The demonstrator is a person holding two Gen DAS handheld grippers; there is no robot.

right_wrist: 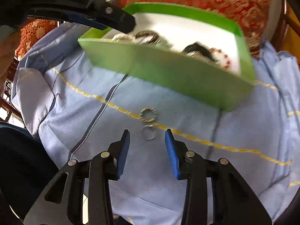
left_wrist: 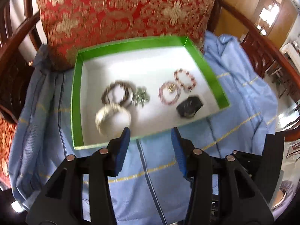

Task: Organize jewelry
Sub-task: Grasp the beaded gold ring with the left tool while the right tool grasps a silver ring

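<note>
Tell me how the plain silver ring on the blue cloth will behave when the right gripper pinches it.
The plain ring looks thin, smooth and metallic, so it may slip between the pads. It lies flat on soft blue cloth, so fingertips will likely dig into fabric. The right gripper is open just short of it.

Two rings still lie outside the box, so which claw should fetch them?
Right. The right claw is open, with both rings on the cloth just ahead. The left claw, also open, faces the box.
</note>
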